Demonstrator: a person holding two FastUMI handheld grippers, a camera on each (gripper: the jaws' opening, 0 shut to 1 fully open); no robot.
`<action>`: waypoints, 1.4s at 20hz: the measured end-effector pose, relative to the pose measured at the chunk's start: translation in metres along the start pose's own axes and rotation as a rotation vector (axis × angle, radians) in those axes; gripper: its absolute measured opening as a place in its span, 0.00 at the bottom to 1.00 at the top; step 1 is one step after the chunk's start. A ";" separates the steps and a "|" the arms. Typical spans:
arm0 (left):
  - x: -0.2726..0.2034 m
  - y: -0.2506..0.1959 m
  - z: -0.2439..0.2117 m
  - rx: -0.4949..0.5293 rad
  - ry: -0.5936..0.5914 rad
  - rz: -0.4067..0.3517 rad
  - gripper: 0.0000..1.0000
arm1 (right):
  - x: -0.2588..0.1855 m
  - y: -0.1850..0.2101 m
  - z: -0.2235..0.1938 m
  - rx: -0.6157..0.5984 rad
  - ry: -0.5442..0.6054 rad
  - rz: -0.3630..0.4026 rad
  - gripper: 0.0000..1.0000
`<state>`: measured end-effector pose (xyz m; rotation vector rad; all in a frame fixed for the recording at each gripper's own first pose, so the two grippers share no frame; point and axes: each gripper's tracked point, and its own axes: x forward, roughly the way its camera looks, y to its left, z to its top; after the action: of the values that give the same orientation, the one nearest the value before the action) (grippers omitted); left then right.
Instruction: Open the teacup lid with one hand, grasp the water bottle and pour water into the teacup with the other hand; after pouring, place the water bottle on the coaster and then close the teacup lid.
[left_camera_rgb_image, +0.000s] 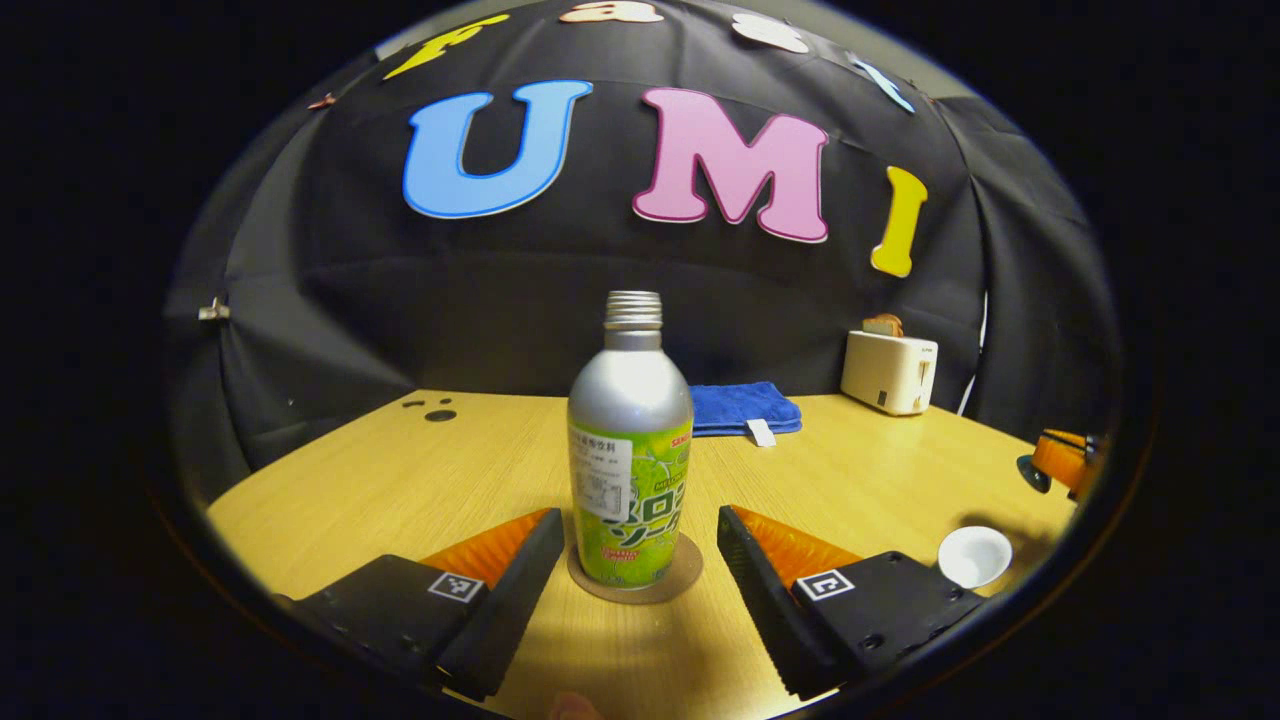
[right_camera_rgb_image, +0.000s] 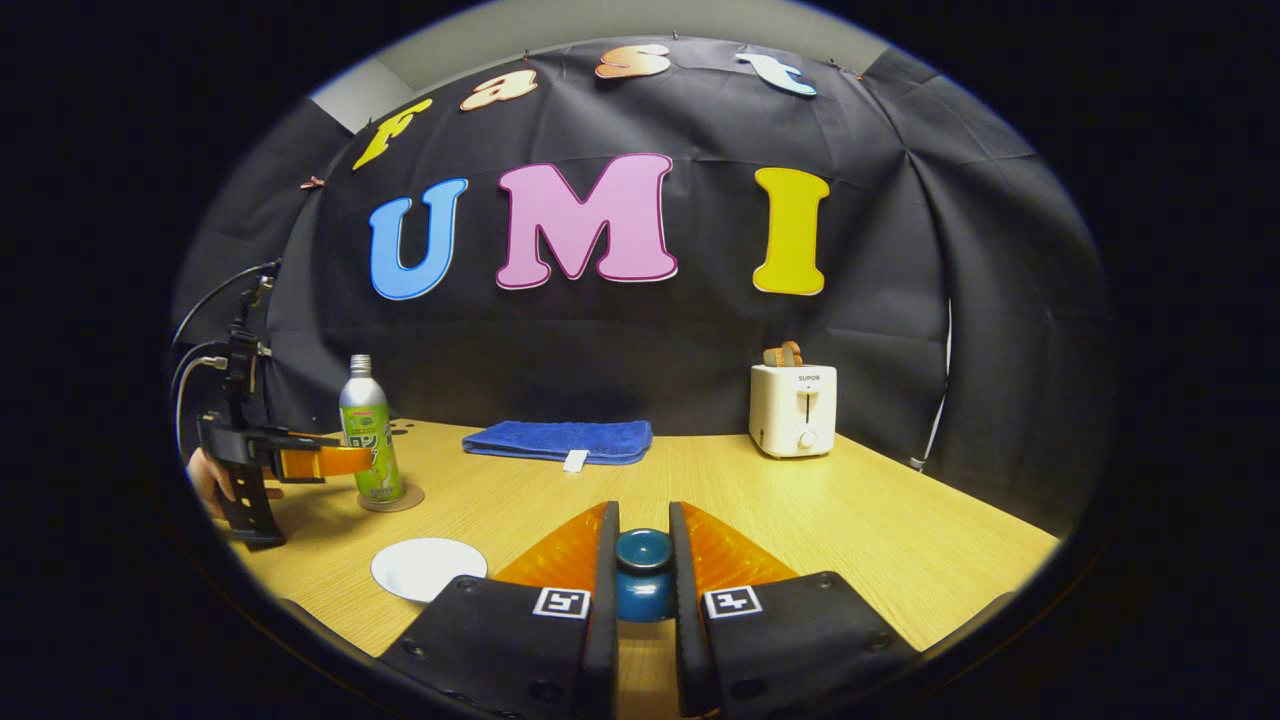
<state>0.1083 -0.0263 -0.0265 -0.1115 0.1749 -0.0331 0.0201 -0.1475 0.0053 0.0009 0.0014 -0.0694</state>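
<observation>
The left tongs (left_camera_rgb_image: 632, 560) gape wide either side of the water bottle (left_camera_rgb_image: 630, 450), untouched, upright on its coaster (left_camera_rgb_image: 680, 580), neck up. The right tongs (right_camera_rgb_image: 643, 570) pinch the teacup lid (right_camera_rgb_image: 643, 560) above the desk (right_camera_rgb_image: 850, 520).

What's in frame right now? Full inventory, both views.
water bottle: 1, silver with green label, uncapped, upright on the coaster
coaster: 1, brown, round, under the bottle
teacup lid: 1, dark teal knob, pinched between the right gripper's fingers
white round dish: 1, white, on the table right of the bottle; cannot tell whether it is the teacup
towel: 1, blue, folded, at the table's back
toaster: 1, cream, bread in the slot, back right
table: 1, light wood
left gripper: open, fingers either side of the bottle, not touching
right gripper: shut on the lid
hand: 1, holding the left gripper
</observation>
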 end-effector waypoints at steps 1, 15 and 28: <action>-0.009 -0.001 -0.001 -0.026 -0.005 -0.004 0.98 | -0.001 0.000 0.000 -0.001 -0.001 -0.002 0.27; -0.061 0.059 0.013 0.093 -0.179 0.110 0.95 | 0.002 0.123 -0.013 0.056 0.125 0.221 0.27; -0.062 0.056 0.015 0.093 -0.177 0.096 0.95 | 0.005 0.143 -0.036 -0.076 0.222 0.186 0.28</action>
<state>0.0514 0.0337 -0.0077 -0.0126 0.0019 0.0641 0.0350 -0.0047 -0.0307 -0.0673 0.2252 0.1168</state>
